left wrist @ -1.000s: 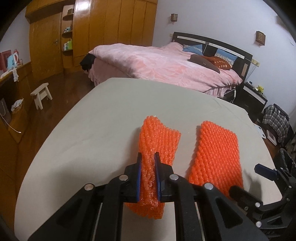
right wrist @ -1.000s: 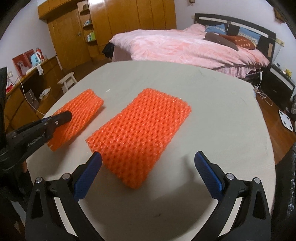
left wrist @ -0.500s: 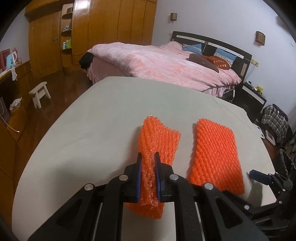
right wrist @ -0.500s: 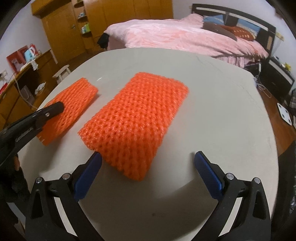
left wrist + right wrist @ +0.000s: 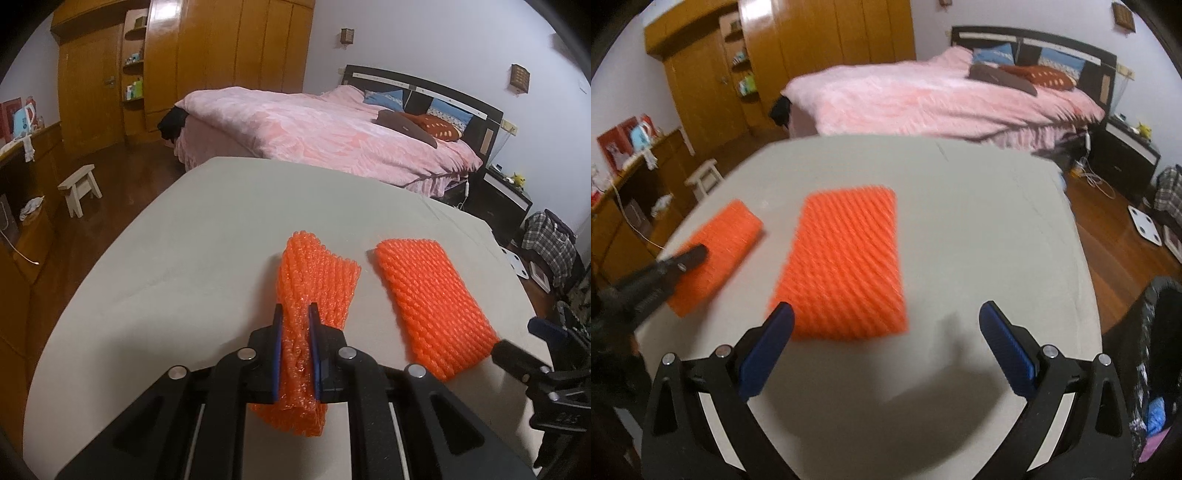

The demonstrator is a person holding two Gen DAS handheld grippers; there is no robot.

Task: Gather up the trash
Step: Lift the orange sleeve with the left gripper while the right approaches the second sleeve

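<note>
Two orange foam nets lie on a grey table point(image 5: 207, 240). My left gripper point(image 5: 295, 314) is shut on the near end of the left foam net point(image 5: 317, 280), pinching it into a fold. The same net shows at the left of the right wrist view point(image 5: 720, 240). The second foam net point(image 5: 428, 302) lies flat to its right. My right gripper point(image 5: 886, 317) is open just above the table, its left fingertip point(image 5: 781, 317) at the near edge of the second net point(image 5: 846, 266). The right gripper also shows at the right edge of the left wrist view point(image 5: 517, 350).
The table's right edge point(image 5: 1086, 280) drops to a wooden floor with a dark trash bag point(image 5: 1160, 332) beside it. A pink bed point(image 5: 325, 129) stands beyond the table. A small white stool point(image 5: 79, 184) and wooden cabinets stand at the left.
My right gripper has swung to the right and come square to the near end of the flat net. My left gripper keeps its hold and has lifted slightly.
</note>
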